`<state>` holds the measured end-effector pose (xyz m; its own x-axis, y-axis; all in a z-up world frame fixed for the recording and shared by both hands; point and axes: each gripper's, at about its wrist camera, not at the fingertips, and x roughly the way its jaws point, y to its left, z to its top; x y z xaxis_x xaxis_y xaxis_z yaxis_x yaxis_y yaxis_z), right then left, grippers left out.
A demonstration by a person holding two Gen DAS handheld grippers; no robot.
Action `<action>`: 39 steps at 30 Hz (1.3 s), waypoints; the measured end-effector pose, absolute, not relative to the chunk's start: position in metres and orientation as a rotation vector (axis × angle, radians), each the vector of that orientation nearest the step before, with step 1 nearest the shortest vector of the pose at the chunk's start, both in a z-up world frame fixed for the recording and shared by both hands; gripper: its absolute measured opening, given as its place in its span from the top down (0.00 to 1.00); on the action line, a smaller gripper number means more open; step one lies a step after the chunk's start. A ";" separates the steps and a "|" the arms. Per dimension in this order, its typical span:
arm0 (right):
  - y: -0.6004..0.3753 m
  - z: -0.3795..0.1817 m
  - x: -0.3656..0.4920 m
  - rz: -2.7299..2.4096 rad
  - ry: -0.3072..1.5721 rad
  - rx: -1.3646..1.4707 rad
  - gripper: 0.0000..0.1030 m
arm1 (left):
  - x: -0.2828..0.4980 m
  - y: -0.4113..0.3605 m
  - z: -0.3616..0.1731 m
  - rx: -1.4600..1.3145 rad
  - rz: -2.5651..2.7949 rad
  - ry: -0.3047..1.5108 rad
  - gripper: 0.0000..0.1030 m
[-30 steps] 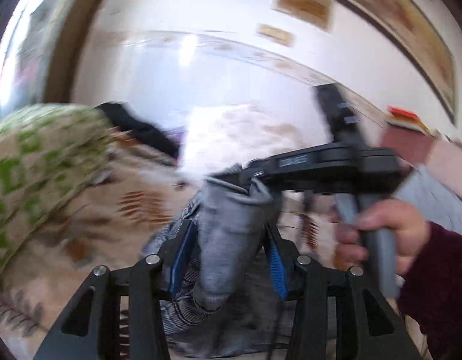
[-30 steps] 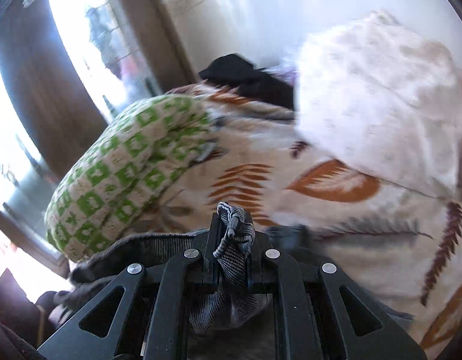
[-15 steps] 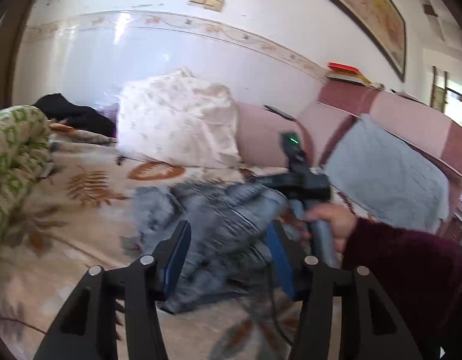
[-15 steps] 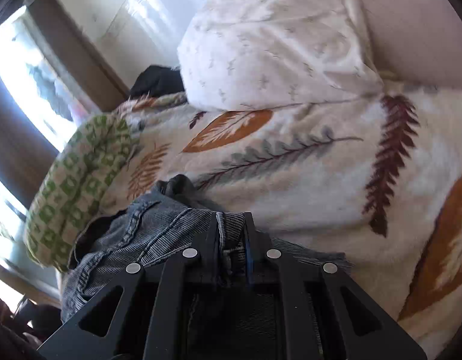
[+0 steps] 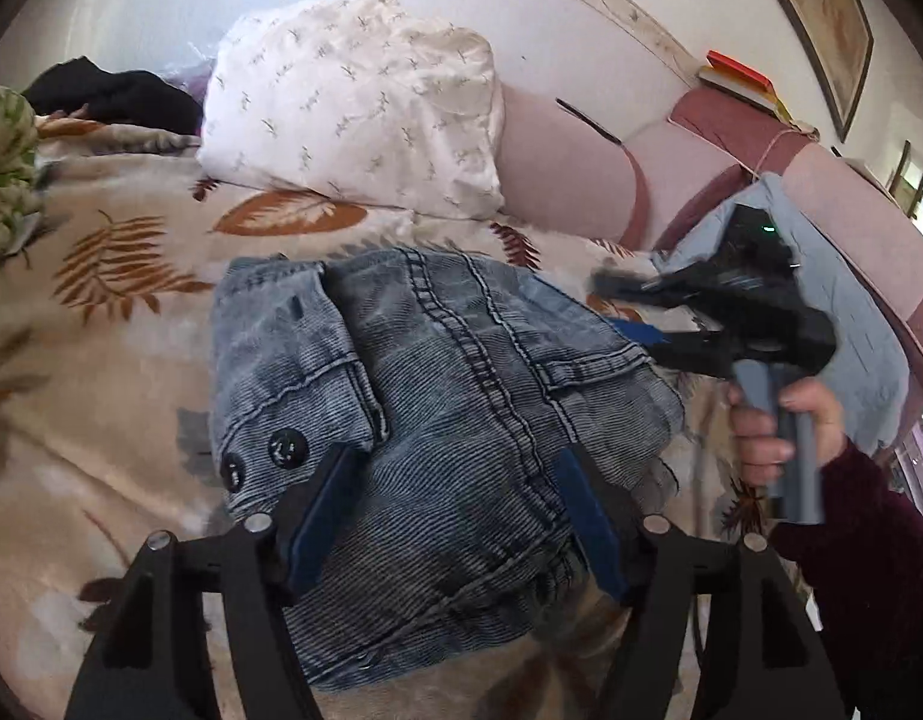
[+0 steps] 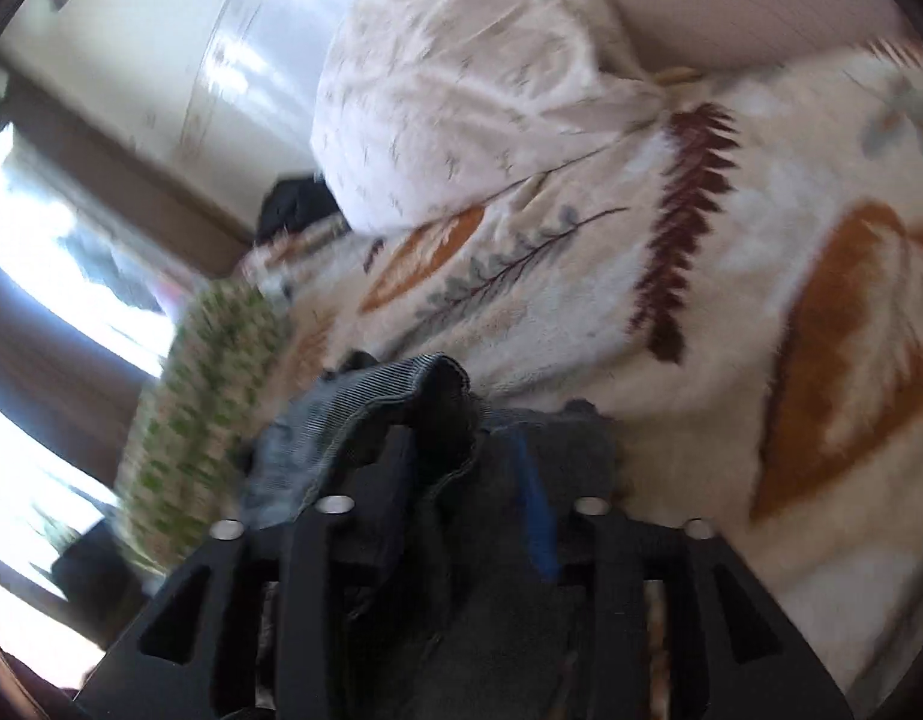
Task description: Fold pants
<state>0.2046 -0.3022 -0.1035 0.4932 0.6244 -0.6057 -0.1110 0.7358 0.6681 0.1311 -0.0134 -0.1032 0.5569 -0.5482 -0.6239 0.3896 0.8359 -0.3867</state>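
The blue denim pants (image 5: pixel 449 372) lie in a folded bundle on the leaf-print blanket (image 5: pixel 119 312), waist buttons at the near left. My left gripper (image 5: pixel 455 516) hovers over their near edge. Its jaws are opening, and the blue pads (image 5: pixel 323 510) stand wide on either side of the fabric without pressing it. At the bundle's right edge a hand holds my right gripper (image 5: pixel 626 312). In the right wrist view, a dark fold of the pants (image 6: pixel 437 396) rises loose between the right gripper's (image 6: pixel 464 480) opening jaws.
A white pillow (image 5: pixel 353 114) leans on the pink sofa back (image 5: pixel 569 174) beyond the pants. A grey-blue cloth (image 5: pixel 851 312) drapes at the right and a black garment (image 5: pixel 113 96) lies far left. A green patterned cushion (image 6: pixel 203 408) sits at the blanket's left edge.
Both grippers came down with the pants, which hung pinched in the air and now rest bundled on the blanket. Both sets of jaws have widened and let go of the fabric.
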 end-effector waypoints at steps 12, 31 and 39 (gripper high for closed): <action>-0.289 -0.140 0.149 0.636 1.093 0.948 0.26 | 0.120 0.017 -0.098 -0.271 -0.683 0.800 0.22; -0.234 -0.129 0.130 0.653 1.063 0.933 0.43 | 0.139 0.032 -0.112 -0.186 -0.592 0.893 0.19; -0.236 -0.096 0.119 0.549 0.939 0.761 0.88 | 0.132 0.014 -0.094 -0.111 -0.633 0.833 0.19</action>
